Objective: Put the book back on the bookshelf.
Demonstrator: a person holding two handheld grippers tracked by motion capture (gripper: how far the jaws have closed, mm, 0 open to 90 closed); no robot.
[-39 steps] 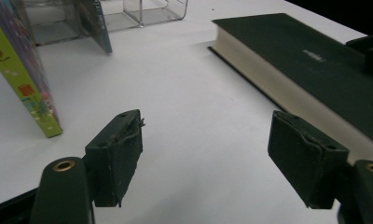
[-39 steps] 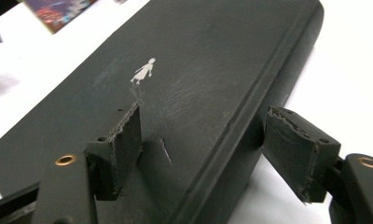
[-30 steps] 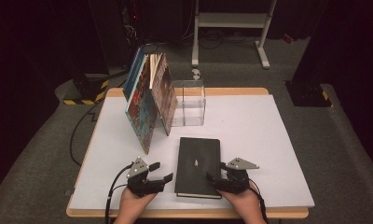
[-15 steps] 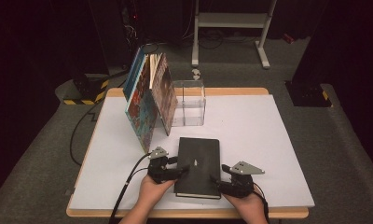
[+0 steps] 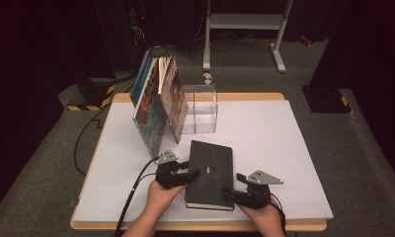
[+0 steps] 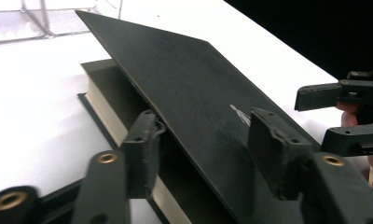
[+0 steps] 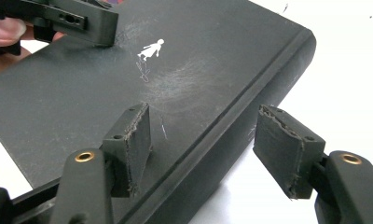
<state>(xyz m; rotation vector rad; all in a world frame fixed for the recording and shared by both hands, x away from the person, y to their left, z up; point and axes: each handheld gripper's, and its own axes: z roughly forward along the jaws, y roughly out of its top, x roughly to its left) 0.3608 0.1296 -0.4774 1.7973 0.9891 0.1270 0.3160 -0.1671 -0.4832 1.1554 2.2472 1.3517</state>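
Left tool (image 6: 198, 144) view: jaws apart astride lifted cover of black book (image 5: 210, 173). High view: flat-looking. Right tool (image 7: 212, 149) open astride spine edge, gripping nothing.

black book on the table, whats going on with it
A person is working on the black book with handheld tongs in each hand. The left tongs straddle the front cover, one jaw under it and one on top, and the cover is lifted off the page block, so the book is partly open. The right tongs are open around the spine edge at the book's right side, not clamped. A row of standing books and a clear box sit farther back on the table.
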